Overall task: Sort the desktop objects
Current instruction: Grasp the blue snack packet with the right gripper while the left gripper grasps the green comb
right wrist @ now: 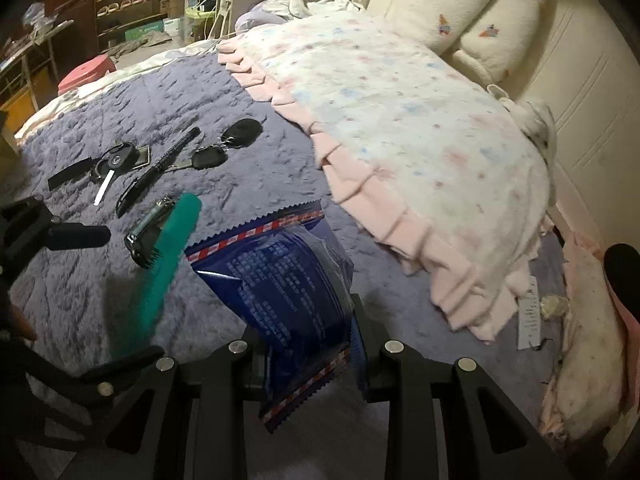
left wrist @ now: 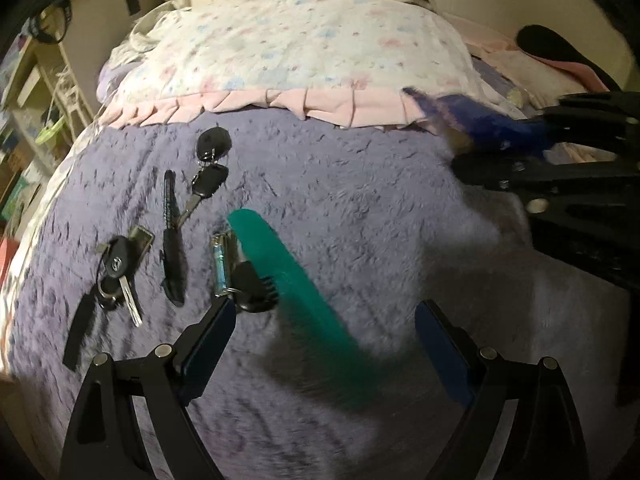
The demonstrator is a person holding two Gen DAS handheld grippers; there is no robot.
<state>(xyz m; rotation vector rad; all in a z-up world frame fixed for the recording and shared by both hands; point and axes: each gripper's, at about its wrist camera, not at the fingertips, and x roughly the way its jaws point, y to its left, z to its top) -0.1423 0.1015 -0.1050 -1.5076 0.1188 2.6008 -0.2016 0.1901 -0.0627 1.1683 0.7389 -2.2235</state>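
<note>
A blue snack packet (right wrist: pixel 288 288) with red-and-white striped seams hangs above the purple blanket (right wrist: pixel 168 96), and my right gripper (right wrist: pixel 308 344) is shut on its lower part. The left wrist view shows the same packet (left wrist: pixel 480 124) at the right, in the right gripper (left wrist: pixel 504 144). A teal comb (left wrist: pixel 296 292) lies slantwise on the blanket, blurred. My left gripper (left wrist: pixel 324 312) stands open with its two fingers on either side of the comb, without touching it. In the right wrist view the comb (right wrist: pixel 168 264) runs between the left gripper's fingers (right wrist: pixel 80 236).
Left of the comb lie a silver-and-black trimmer (left wrist: pixel 236 272), a black pen-like tool (left wrist: pixel 172 240), a car key bunch with a strap (left wrist: pixel 116 264) and a key with an oval fob (left wrist: pixel 212 160). A folded floral quilt (left wrist: pixel 300 56) with a pink frill lies behind. Shelves (right wrist: pixel 132 4) stand beyond the bed.
</note>
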